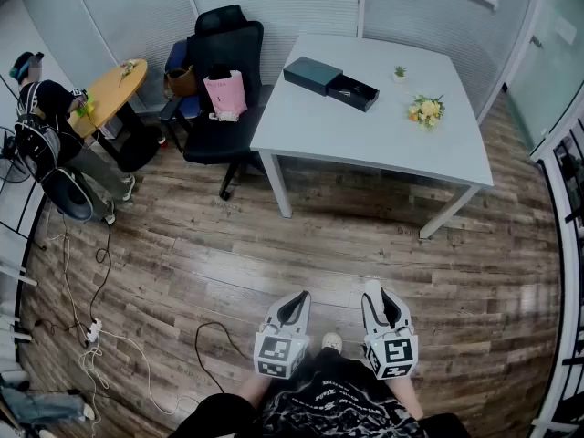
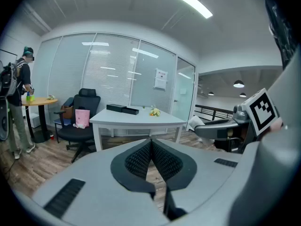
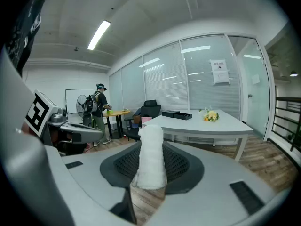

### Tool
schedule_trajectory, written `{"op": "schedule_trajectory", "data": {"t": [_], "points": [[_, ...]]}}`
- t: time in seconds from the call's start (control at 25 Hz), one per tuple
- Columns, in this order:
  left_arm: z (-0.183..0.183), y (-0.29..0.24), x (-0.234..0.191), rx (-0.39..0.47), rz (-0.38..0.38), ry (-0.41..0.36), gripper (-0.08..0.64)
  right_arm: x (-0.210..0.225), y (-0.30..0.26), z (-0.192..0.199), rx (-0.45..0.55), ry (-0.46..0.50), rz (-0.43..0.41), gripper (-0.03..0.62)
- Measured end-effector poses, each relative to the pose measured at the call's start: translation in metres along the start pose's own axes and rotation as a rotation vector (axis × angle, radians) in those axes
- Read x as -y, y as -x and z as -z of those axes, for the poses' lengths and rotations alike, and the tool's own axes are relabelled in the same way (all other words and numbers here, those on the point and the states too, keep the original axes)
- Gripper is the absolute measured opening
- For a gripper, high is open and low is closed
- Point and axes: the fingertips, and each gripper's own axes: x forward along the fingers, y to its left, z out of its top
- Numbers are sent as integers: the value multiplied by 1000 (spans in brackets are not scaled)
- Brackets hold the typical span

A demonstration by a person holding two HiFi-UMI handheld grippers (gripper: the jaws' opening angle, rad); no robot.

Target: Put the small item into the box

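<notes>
A dark box lies open on the far side of the white table, well ahead of me; it also shows small in the left gripper view and the right gripper view. My right gripper is shut on a small white roll that stands up between its pads and pokes out past the tips. My left gripper is shut with nothing in it, its pads meeting at the tip. Both grippers hang low over the wooden floor, close to my body and far from the table.
Yellow flowers and a tiny plant sit on the table's right part. A black office chair with a pink bag stands left of the table. Further left are a round wooden table and a person. Cables trail on the floor.
</notes>
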Motion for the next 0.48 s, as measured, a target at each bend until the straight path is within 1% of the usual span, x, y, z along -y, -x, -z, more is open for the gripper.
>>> {"op": "schedule_trajectory", "data": {"t": [0.24, 0.32, 0.48], "points": [[-10, 21, -39, 48, -30, 13, 17, -14, -10, -10, 25, 28, 45, 140], [-17, 21, -48, 65, -27, 12, 17, -18, -13, -15, 33, 39, 57, 138], [-23, 24, -59, 90, -4, 6, 17, -31, -17, -16, 53, -8, 58, 140]]}}
